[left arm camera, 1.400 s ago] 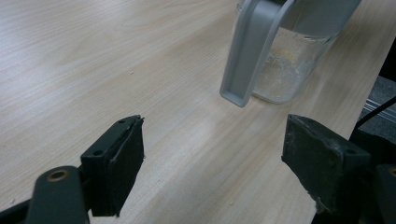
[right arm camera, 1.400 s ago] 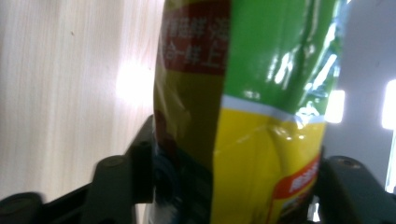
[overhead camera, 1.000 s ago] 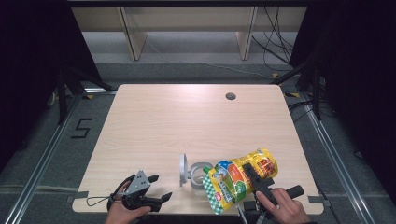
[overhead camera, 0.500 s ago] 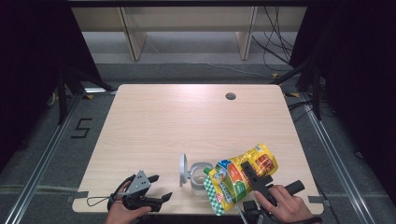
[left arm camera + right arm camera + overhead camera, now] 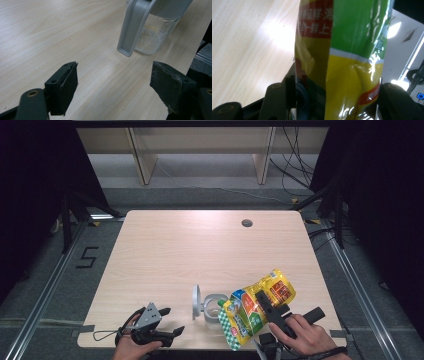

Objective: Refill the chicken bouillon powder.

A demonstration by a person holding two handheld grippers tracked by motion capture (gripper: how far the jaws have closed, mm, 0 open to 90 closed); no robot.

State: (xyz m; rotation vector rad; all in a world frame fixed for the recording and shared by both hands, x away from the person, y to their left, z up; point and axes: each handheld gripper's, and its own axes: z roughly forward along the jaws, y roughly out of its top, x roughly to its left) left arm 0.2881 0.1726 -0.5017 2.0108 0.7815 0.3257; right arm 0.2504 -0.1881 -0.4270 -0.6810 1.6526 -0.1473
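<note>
Jaws of the right gripper point(image 5: 266, 306) are clamping a yellow-and-green pouch point(image 5: 256, 309), one black jaw pressing each side of it in the right gripper view, where the pouch point(image 5: 342, 60) is standing between them with red print near its top. From the high view the pouch is lying tilted over the near right part of the table point(image 5: 200, 250), its long axis running diagonally: the checkered green end is pointing toward the near edge and left, the yellow end with the red panel is pointing away and right. The pouch's near-left end is sitting just beside a clear pitcher point(image 5: 214, 306), apparently overlapping its rim. The pitcher's grey lid point(image 5: 196, 300) is standing open on its left side.

Left gripper point(image 5: 167, 322) is resting low at the near left edge, jaws spread wide with nothing between them. In the left gripper view, the pitcher point(image 5: 152, 30) and its grey handle point(image 5: 132, 27) are standing ahead of the open jaws, apart from them
</note>
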